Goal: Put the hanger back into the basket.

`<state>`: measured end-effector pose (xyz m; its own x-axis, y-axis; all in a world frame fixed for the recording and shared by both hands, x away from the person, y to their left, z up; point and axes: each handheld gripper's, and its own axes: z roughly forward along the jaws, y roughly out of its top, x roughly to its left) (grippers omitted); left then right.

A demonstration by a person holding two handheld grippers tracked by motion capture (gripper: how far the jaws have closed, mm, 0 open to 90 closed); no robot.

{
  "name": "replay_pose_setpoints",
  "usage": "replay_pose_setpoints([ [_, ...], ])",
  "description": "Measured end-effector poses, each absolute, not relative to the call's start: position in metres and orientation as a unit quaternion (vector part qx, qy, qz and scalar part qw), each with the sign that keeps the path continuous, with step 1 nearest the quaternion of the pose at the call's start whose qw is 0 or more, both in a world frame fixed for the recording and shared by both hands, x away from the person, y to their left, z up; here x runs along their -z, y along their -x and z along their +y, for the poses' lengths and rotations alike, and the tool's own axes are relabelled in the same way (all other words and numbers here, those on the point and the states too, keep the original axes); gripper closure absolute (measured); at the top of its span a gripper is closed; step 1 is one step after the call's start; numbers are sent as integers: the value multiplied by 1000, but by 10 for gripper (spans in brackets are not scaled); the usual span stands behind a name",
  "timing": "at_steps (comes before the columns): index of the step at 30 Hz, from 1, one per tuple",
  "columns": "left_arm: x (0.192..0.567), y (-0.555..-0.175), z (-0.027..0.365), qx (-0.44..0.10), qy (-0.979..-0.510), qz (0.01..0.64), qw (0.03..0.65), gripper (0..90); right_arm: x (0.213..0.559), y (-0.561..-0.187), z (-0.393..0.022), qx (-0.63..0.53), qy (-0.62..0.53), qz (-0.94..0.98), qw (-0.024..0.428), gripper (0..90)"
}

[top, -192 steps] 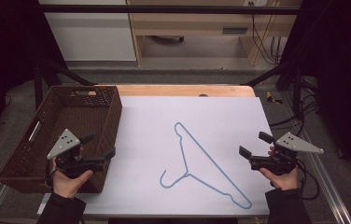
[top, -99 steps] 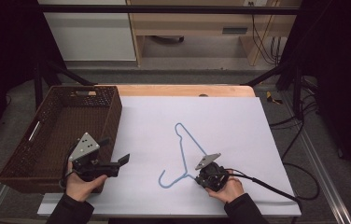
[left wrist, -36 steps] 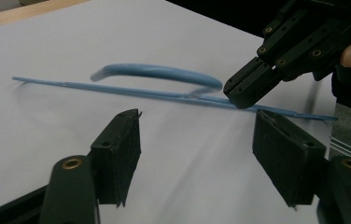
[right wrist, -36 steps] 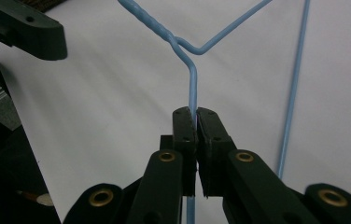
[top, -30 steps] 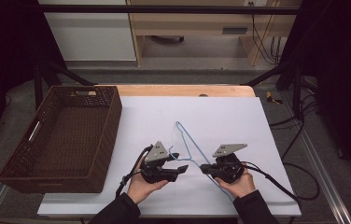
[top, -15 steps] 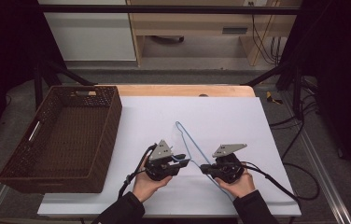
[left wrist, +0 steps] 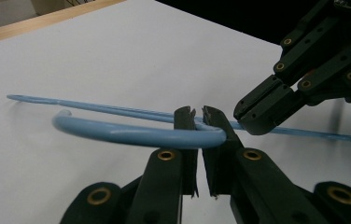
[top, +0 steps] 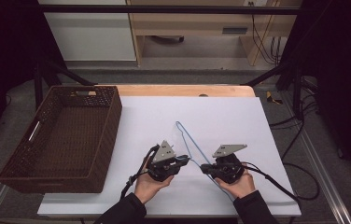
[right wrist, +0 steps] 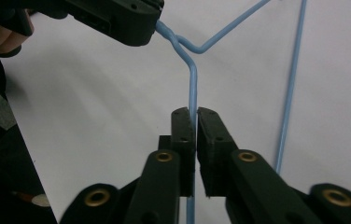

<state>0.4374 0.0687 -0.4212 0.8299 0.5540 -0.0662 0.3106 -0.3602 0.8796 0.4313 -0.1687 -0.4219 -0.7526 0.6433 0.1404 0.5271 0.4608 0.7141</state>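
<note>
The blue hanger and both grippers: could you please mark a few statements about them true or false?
1. The left gripper is shut on the blue wire hanger. True.
2. The right gripper is open and clear of the hanger. False: it is shut on the wire.
3. The hanger lies inside the wicker basket. False: it is over the white table, beside the basket.
4. The basket sits at the left of the table. True.
5. The basket holds clothes. False: it looks empty.

Hanger (left wrist: pixel 131 135) – glossy blue coated wire; basket (top: pixel 66 135) – rough brown wicker; table cover (top: pixel 229 116) matt white.
</note>
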Motion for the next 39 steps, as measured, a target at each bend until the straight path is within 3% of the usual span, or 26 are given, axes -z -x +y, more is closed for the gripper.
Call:
replay_pose_setpoints([
  [5, 420, -437, 68, -123, -817, 269, 495, 844, 418, -429, -165, -356, -347, 861, 109, 627],
  [8, 419, -436, 67, -125, -818, 270, 492, 844, 416, -428, -160, -343, -344, 864, 130, 580],
  [14, 419, -435, 66, -126, -818, 271, 491, 844, 417, -427, -142, -306, -349, 876, 134, 669],
  [21, 418, -435, 66, -126, -820, 269, 490, 844, 423, -429, -135, -287, -350, 882, 134, 860],
  [26, 417, -434, 66, -122, -818, 265, 496, 828, 421, -429, -136, -281, -354, 881, 137, 874],
  [27, 417, -434, 67, -124, -816, 265, 498, 758, 421, -429, -137, -282, -354, 880, 143, 875],
  [34, 407, -430, 81, -139, -817, 255, 498, 507, 406, -431, -151, -289, -346, 879, 157, 877],
  [39, 398, -426, 100, -165, -824, 248, 483, 347, 387, -435, -166, -331, -318, 879, 131, 877],
])
